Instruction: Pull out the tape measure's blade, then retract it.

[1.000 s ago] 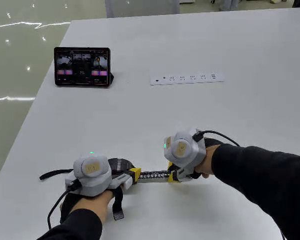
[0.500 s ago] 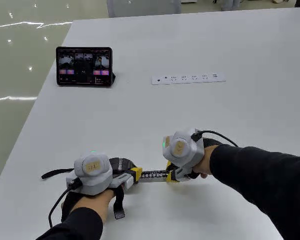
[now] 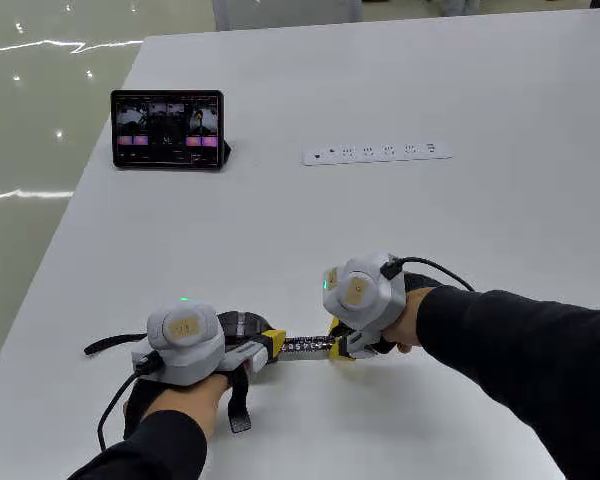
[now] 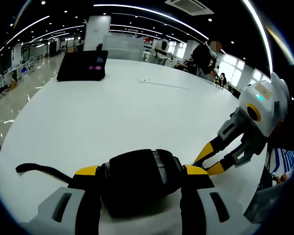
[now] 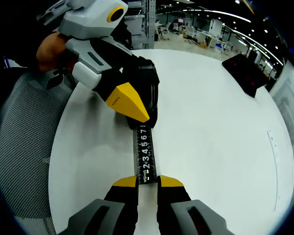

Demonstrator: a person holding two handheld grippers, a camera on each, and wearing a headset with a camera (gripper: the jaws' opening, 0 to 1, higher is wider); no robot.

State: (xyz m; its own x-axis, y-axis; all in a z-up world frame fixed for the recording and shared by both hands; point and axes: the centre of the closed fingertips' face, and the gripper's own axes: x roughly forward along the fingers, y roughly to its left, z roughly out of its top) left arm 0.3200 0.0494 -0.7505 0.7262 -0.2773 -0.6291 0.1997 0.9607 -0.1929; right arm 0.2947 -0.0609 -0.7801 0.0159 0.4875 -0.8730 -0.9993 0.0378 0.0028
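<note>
1. Risk: the right gripper point(image 5: 148, 182), its jaws pinching the tip of the blade point(image 5: 146, 156), could lose the thin metal strip; a slip would probably let the spring snap it back uncontrolled
2. Risk: the left gripper point(image 4: 141, 171), jaws clamped on the tape measure point(image 4: 137, 182), may let the rounded case twist or slide if the pull goes off-axis
3. Tape measure: black case with a strap point(image 4: 36, 170), lying near left on the white surface point(image 3: 380, 220); a short numbered length of blade runs right from it, flat and straight
</note>
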